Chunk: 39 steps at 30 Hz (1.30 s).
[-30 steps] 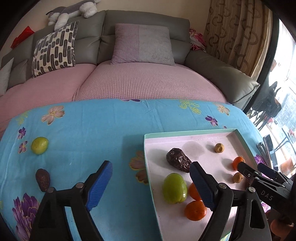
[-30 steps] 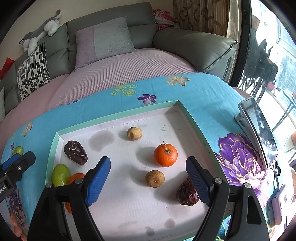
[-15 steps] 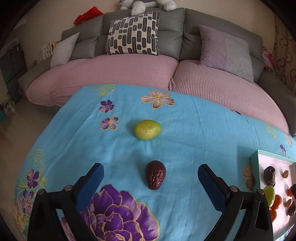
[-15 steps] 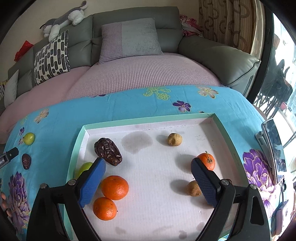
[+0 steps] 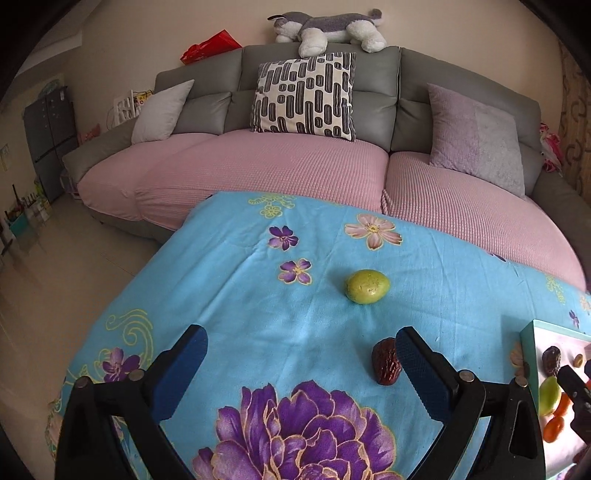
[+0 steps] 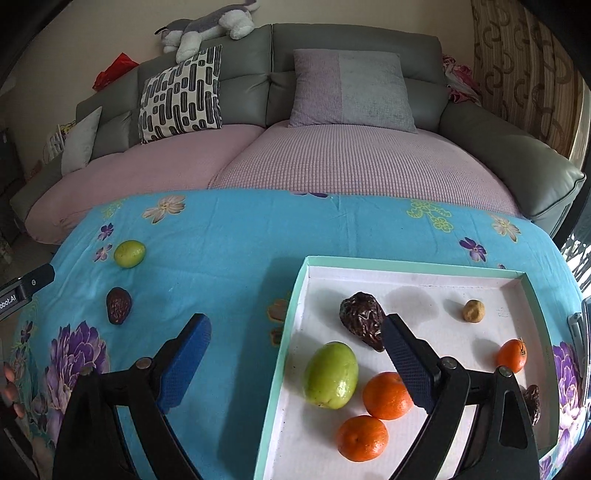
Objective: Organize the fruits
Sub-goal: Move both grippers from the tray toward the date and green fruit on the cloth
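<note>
On the blue flowered cloth lie a loose green fruit (image 5: 367, 286) (image 6: 129, 253) and a dark red date (image 5: 386, 361) (image 6: 118, 305). My left gripper (image 5: 299, 373) hovers open above the cloth, its right finger just beside the date, nothing between the pads. The white tray with a mint rim (image 6: 295, 306) (image 5: 529, 350) holds a green fruit (image 6: 331, 374), a dark date (image 6: 362, 318), oranges (image 6: 386, 395) (image 6: 362, 438) (image 6: 511, 355), a small brown fruit (image 6: 473, 310) and another date (image 6: 533, 402). My right gripper (image 6: 295, 363) is open over the tray's left rim.
A grey sofa with pink covers (image 5: 295, 166) runs behind the table, with cushions and a plush toy (image 5: 325, 29) on top. The table's left edge drops to the floor (image 5: 55, 277). A phone stand edge (image 6: 580, 325) sits right of the tray.
My left gripper has swung from the tray to the cloth's left side, and the date now lies by its right finger. My right gripper slid left, from the tray's right part to its left rim.
</note>
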Available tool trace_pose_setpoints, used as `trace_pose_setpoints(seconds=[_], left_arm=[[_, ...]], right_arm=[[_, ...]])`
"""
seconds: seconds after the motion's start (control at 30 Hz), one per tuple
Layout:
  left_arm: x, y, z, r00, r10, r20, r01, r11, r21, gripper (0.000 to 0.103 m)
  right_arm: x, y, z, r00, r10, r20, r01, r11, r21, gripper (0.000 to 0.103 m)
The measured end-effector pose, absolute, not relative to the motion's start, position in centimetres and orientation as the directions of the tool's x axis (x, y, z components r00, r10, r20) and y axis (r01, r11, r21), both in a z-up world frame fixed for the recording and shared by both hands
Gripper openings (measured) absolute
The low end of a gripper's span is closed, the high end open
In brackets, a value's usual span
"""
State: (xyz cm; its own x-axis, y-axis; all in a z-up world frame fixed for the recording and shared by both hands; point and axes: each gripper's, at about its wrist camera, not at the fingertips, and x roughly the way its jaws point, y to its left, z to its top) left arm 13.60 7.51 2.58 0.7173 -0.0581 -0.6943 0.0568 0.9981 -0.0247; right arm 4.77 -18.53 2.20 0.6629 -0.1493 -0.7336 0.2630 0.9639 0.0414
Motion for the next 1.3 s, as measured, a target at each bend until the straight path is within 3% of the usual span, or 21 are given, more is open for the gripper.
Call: trace_pose_setpoints(seconds=[0.4,0.77,0.83,1.0,1.3], left_arm=[[14.2,10.5,2.1,0.699,-0.074,-0.711,0.030,0.997,-0.075,0.103],[16.8,11.7,-1.4,0.642,-0.085,-0.762,-0.008,0.993,-0.118,0.103],[17.5,12.0,-1.2,0.646,-0.097,-0.757,-0.009,0.991,-0.136,0.103],[18.8,11.8,-0.6,0.666,-0.090,-0.740,0.019,0.994,-0.104,0.103],[20.0,10.9,-0.9,0.661,-0.135,-0.738,0.058,0.990,-0.129,0.103]], right_arm=[[9.0,-10.2,0.5,0.697,0.032,-0.716,0.059,0.993,0.102,0.094],[12.8,-5.3,-2.4,0.662,0.095,-0.744,-0.063,0.995,0.071,0.092],[13.5,-4.6,-2.7,0.659,0.096,-0.746,-0.080,0.995,0.057,0.080],[14.7,-3.9,-3.6,0.641,0.127,-0.757,-0.104,0.991,0.078,0.070],[15.5,-3.4,-4.6,0.609,0.185,-0.771,-0.123,0.983,0.139,0.036]])
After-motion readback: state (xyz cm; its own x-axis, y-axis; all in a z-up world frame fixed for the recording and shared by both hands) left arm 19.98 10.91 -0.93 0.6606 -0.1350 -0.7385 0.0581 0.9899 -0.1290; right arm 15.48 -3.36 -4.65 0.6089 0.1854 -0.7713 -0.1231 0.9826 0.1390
